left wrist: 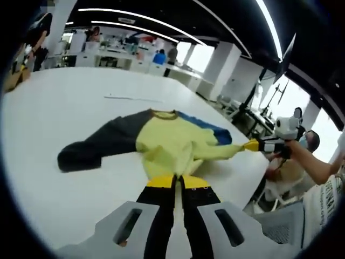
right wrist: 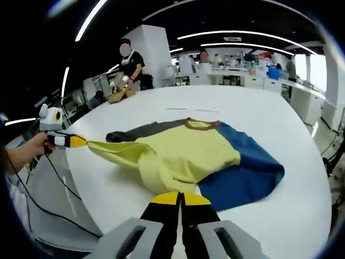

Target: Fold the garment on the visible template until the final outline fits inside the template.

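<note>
You're mid-fold: both the left gripper [left wrist: 176, 182] and right gripper [right wrist: 180, 199] have fingers clamped on the garment [right wrist: 188, 154] hem; next, carry it toward the collar.

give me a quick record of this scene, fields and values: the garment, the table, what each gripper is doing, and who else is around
garment: yellow shirt with one dark grey sleeve and one blue sleeve, lying partly lifted and bunched
surface: white table
left gripper: jaws closed on the yellow hem
right gripper: jaws closed on the yellow hem
stretched part: a yellow corner pulled out sideways to the other gripper's tip in each view
template: no outline can be made out
bystander: a person in dark clothes at the far table edge
stage: fold not yet finished
</note>
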Motion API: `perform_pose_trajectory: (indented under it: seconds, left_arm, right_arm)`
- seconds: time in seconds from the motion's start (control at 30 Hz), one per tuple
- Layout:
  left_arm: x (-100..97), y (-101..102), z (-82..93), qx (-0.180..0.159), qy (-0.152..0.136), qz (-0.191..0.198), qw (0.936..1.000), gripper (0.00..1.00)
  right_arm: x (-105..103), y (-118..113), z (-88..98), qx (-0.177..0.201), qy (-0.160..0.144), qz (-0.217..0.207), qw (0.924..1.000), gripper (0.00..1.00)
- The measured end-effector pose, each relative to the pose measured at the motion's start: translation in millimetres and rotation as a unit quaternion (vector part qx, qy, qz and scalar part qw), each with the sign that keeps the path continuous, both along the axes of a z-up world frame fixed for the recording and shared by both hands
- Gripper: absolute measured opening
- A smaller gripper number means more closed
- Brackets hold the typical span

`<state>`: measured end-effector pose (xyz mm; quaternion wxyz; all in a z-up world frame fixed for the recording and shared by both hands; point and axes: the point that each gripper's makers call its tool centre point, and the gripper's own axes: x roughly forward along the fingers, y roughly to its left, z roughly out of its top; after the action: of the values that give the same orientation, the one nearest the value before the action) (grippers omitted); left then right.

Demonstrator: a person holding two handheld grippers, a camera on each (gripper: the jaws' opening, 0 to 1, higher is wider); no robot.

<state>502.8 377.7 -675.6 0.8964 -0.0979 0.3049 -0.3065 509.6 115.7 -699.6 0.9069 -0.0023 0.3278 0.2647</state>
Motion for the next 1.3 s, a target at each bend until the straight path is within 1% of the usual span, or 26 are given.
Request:
perform_pose_trajectory:
  seconds: [0.07, 0.17, 0.23, 0.33, 0.57, 0.67, 0.73, 0.83, 0.9, 1.07, 1.13, 1.23, 1.3]
  left_arm:
    - [-4.4, -0.5, -1.6, -0.002, 0.004, -0.002, 1.0, 0.01]
    - [-11.2, 0.3, -6.9, -0.006, 0.015, -0.002, 0.9999, 0.01]
    - [-15.7, 3.6, -12.8, -0.001, 0.022, -0.001, 0.9998, 0.01]
    - [-21.5, 12.4, -23.6, 0.002, 0.038, 0.011, 0.9992, 0.01]
    - [-30.4, 23.5, -39.8, 0.013, 0.059, 0.025, 0.9979, 0.01]
    - [-32.3, 24.7, -44.3, 0.016, 0.066, 0.026, 0.9974, 0.01]
    - [-34.2, 24.2, -46.2, 0.018, 0.068, 0.023, 0.9972, 0.01]
    - [-37.8, 24.3, -51.4, 0.037, 0.071, 0.016, 0.9967, 0.01]
    - [-39.0, 25.3, -53.7, 0.041, 0.073, 0.014, 0.9964, 0.01]
    - [-40.1, 29.2, -55.9, 0.036, 0.076, 0.023, 0.9962, 0.01]
    - [-41.3, 31.4, -57.8, 0.03, 0.082, 0.029, 0.9958, 0.01]
    - [-43.2, 32.2, -59.5, 0.032, 0.084, 0.03, 0.9955, 0.01]
    - [-44.5, 31.3, -60.1, 0.033, 0.084, 0.028, 0.9955, 0.01]
  right_arm:
    - [-3.4, 0.0, -2.5, -0.002, 0.005, 0.002, 1.0, 0.0]
    - [-9.7, 0.8, -5.3, 0.007, 0.014, 0.004, 0.9999, 0.0]
    - [-13.3, 0.6, -7.0, 0.008, 0.019, 0.005, 0.9998, 0.0]
    - [-18.6, -1.9, -11.1, 0.003, 0.026, 0.005, 0.9997, 0.0]
    - [-29.6, -8.7, -14.6, -0.004, 0.039, 0.007, 0.9992, 0.0]
    - [-33.7, -11.7, -14.5, -0.013, 0.042, 0.009, 0.999, 0.0]
    - [-36.4, -15.3, -14.1, -0.025, 0.041, 0.012, 0.9988, 0.0]
    - [-38.6, -20.2, -17.4, -0.037, 0.046, 0.01, 0.9982, 0.0]
    - [-42.8, -22.7, -20.9, -0.041, 0.052, 0.01, 0.9977, 0.0]
    - [-50.4, -32.0, -27.8, -0.047, 0.062, 0.002, 0.997, 0.0]
    - [-53.5, -38.2, -31.5, -0.053, 0.068, -0.006, 0.9963, 0.0]
    - [-59.1, -49.5, -34.6, -0.092, 0.066, -0.005, 0.9936, 0.0]
    - [-62.5, -50.2, -34.1, -0.097, 0.065, -0.004, 0.9931, 0.0]
